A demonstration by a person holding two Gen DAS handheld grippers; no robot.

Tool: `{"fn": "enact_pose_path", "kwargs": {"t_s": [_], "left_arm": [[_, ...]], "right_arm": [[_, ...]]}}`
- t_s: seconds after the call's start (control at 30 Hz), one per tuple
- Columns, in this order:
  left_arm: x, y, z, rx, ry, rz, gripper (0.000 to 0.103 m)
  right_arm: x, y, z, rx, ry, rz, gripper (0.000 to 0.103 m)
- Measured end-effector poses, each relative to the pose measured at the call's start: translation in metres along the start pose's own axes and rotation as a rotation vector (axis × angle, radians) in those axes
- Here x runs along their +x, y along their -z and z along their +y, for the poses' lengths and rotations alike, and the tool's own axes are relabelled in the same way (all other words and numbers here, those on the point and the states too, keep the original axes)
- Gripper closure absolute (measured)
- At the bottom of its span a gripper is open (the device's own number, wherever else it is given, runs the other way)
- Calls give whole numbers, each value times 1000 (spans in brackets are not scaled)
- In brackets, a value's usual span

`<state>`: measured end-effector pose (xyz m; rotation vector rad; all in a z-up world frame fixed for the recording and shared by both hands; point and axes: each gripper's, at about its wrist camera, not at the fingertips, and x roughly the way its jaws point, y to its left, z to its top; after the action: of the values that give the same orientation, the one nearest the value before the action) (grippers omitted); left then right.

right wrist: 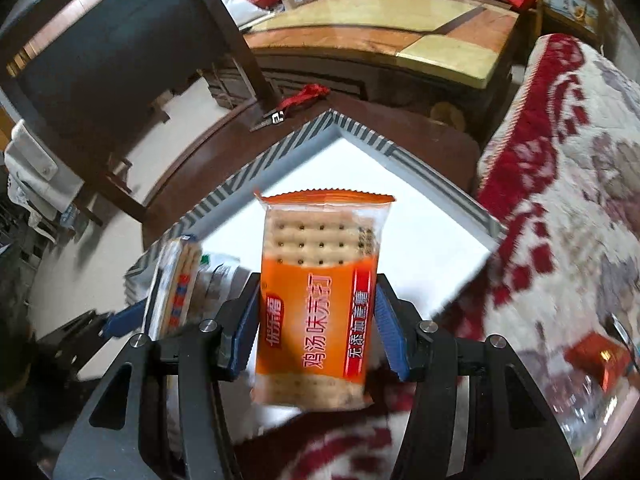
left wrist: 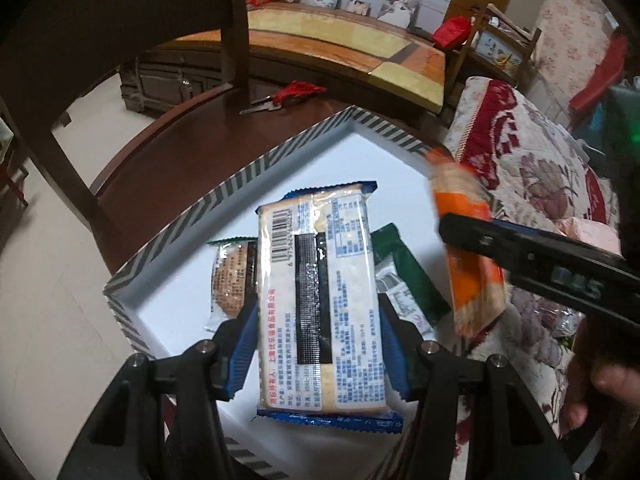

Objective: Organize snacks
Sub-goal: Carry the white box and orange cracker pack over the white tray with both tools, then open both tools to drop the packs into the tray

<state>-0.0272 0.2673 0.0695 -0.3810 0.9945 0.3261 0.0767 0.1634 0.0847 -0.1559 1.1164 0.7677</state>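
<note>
My left gripper (left wrist: 318, 344) is shut on a blue-edged cracker pack (left wrist: 320, 300), label side up, held over the white striped-rim box (left wrist: 180, 228). A round biscuit pack (left wrist: 230, 280) and a green packet (left wrist: 412, 272) lie in the box under it. My right gripper (right wrist: 316, 328) is shut on an orange soda-cracker pack (right wrist: 320, 300), held above the box's right part (right wrist: 420, 248). In the left wrist view the orange pack (left wrist: 468, 248) and right gripper (left wrist: 468, 234) hang at the box's right edge. In the right wrist view the blue-edged pack (right wrist: 176, 284) shows at left.
The box sits on a dark wooden table (left wrist: 168, 160) with scissors and a red tassel (left wrist: 288, 96) at its far side. A red floral quilt (left wrist: 540, 152) lies to the right. A chair (left wrist: 80, 80) stands at the left. A cabinet (right wrist: 380, 32) stands behind.
</note>
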Motion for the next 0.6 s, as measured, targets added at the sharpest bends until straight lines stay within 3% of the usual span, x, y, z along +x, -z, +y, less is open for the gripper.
{"fn": "enact_pose_path", "kwargs": {"t_s": [0.23,0.37,0.5,0.6], "left_arm": [[11,-3,0,-7,-40,-5,45],[12,-4,-1,-10,-64,-9,44],[12,-4,-3,-10,-82,-5,31],[5,-2,-8,7,-93,-27,25]], "right_arm": [[49,-3,-5,44,11,72,50],[48,-2,-13,120,-36,15,48],[39,2,-24,231,-152,-2,44],[20,13,-27,256,-167,-24,43]]}}
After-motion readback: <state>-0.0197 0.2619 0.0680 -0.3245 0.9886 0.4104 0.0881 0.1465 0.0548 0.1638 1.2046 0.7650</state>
